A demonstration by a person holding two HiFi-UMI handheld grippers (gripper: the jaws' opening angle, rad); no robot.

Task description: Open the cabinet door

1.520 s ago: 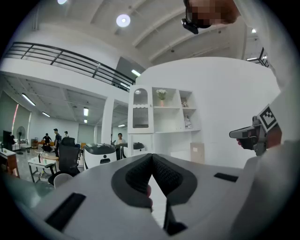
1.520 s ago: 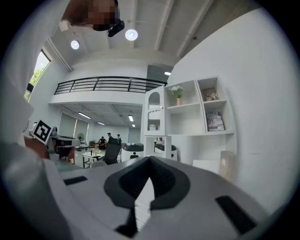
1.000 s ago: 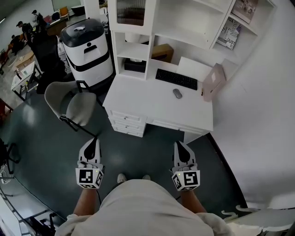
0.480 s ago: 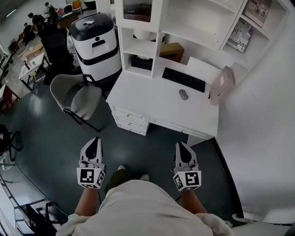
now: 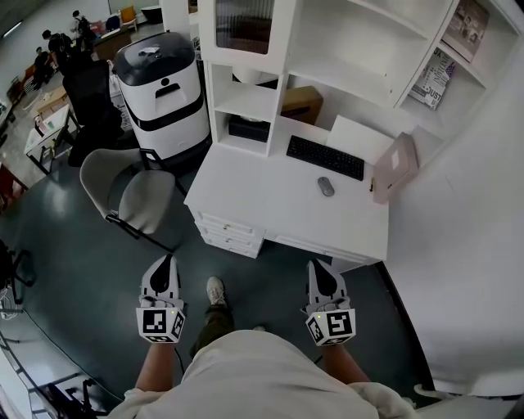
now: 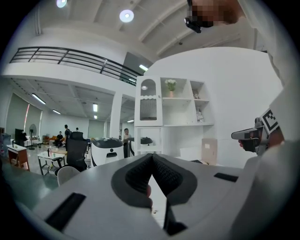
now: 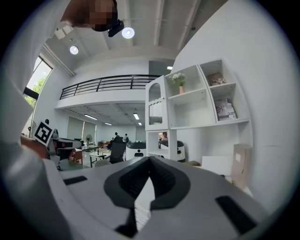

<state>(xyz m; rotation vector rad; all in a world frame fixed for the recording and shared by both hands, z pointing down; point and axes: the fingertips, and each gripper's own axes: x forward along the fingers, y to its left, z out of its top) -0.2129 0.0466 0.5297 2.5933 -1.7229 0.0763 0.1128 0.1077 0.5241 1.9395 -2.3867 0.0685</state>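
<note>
The cabinet door (image 5: 245, 24) is a white frame with ribbed glass, shut, at the top left of the white desk hutch; it also shows in the left gripper view (image 6: 148, 105) and the right gripper view (image 7: 156, 112). Both grippers are held level over the dark floor, well short of the desk and far from the door. My left gripper (image 5: 164, 262) (image 6: 152, 156) is shut with nothing in it. My right gripper (image 5: 316, 267) (image 7: 150, 158) has its jaws together at the tips, also with nothing in it.
A white desk (image 5: 262, 200) with drawers (image 5: 229, 231) carries a keyboard (image 5: 325, 157), a mouse (image 5: 326, 186) and a leaning beige board (image 5: 395, 168). A grey chair (image 5: 135, 196) and a white-and-black machine (image 5: 160, 90) stand left of it. A white wall runs along the right.
The person has stepped toward the desk, one foot now ahead. Both grippers have come forward with the body, still shut and level.
</note>
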